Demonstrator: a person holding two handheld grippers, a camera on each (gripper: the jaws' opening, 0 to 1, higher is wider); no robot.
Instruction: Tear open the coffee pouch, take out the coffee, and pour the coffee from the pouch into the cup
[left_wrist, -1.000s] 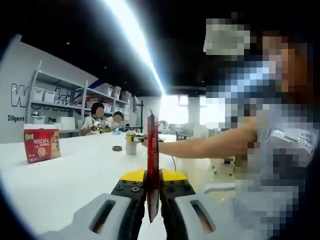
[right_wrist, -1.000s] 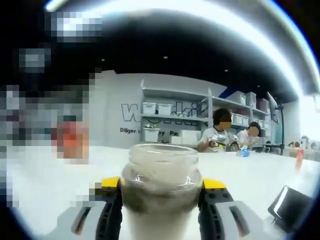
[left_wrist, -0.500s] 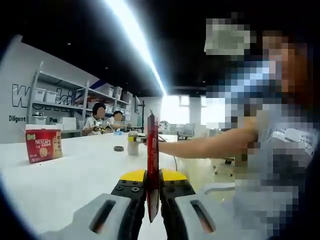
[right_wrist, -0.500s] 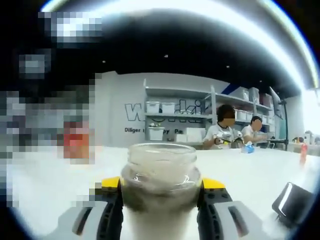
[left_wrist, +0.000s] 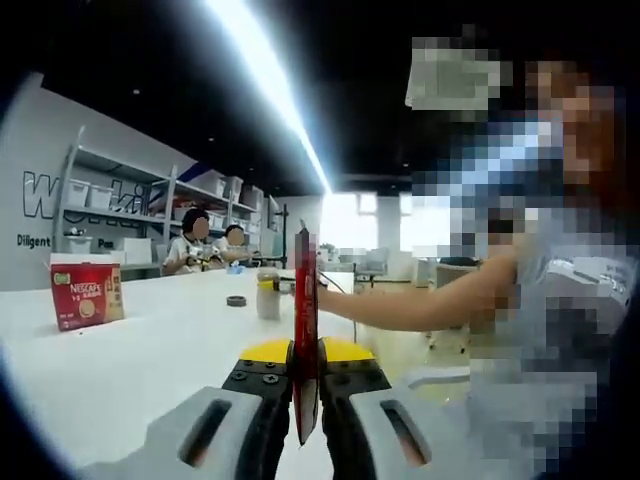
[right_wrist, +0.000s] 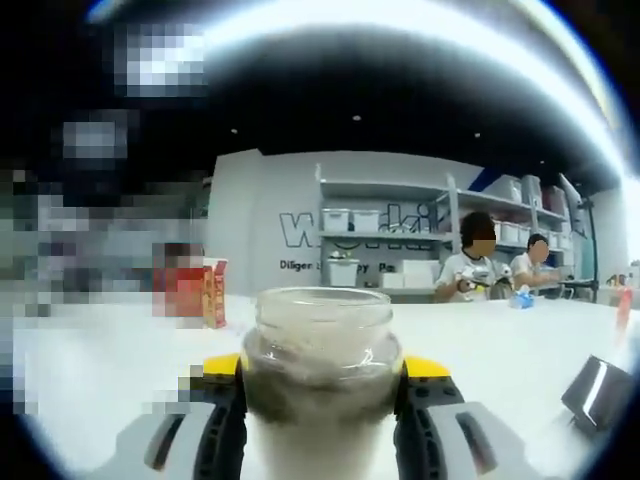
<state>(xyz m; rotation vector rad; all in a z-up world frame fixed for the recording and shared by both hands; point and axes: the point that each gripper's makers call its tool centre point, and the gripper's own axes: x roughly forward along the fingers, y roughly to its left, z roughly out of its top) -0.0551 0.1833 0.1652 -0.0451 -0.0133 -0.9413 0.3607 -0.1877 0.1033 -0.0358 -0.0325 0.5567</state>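
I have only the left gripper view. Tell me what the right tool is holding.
Observer: The right tool is shut on a clear glass jar, gripped by its sides, mouth up and uncapped.
Operator: Report what lies near it on the table.
Observer: A dark flat object lies on the white table, to the jar's right in the right gripper view.
Operator: Confirm the red box from that side.
Observer: The red box stands on the table beyond the jar, to its left in that view, partly under mosaic.
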